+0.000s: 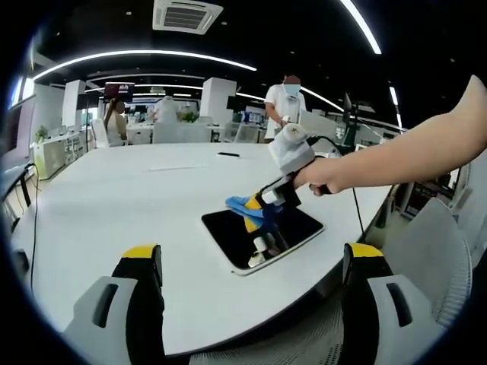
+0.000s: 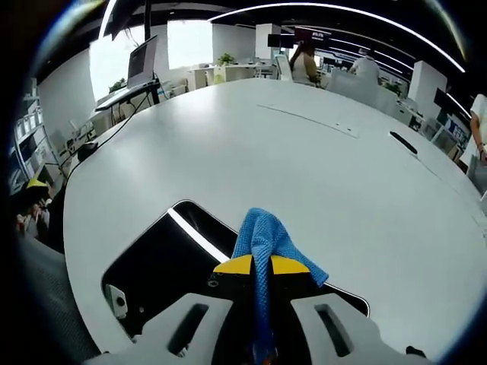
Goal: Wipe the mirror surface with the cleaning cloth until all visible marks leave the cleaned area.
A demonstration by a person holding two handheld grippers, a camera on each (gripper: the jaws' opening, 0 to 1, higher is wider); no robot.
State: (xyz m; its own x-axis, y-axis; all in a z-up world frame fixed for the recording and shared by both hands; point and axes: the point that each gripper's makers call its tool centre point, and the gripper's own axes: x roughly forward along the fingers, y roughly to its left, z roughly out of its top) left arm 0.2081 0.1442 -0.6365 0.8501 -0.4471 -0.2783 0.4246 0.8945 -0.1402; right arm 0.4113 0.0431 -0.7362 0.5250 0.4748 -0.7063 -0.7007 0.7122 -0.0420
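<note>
a flat dark mirror with rounded corners and a pale edge [image 1: 262, 237] is seen lying on the big white table [image 1: 137, 198], near the table's close edge. a soft blue cleaning cloth [image 2: 266, 239] is pinched between the yellow-tipped jaws of the right gripper [image 2: 262, 266], which are pressed together on it. in the left gripper view the right gripper [image 1: 262, 205] is seen reaching down over the mirror, held by a person's hand [image 1: 316, 176], and the cloth [image 1: 245, 207] hangs at its tip, right above the glass or touching it; which one cannot be told.

the left gripper [image 1: 251, 262] is held back from the mirror, over the table's near edge. its jaws stand wide apart and nothing is held between them.

the cloth looks light, floppy and easy to bunch up, so it is best gripped by a folded part, as it is now. the mirror looks hard, smooth and slippery, and it could crack or slide if it is pushed too hard. it may be steadied by its pale edge. marks on the glass cannot be made out; bright ceiling lights are reflected in it.

no brand, label or writing can be read on the cloth, the mirror or the grippers.
</note>
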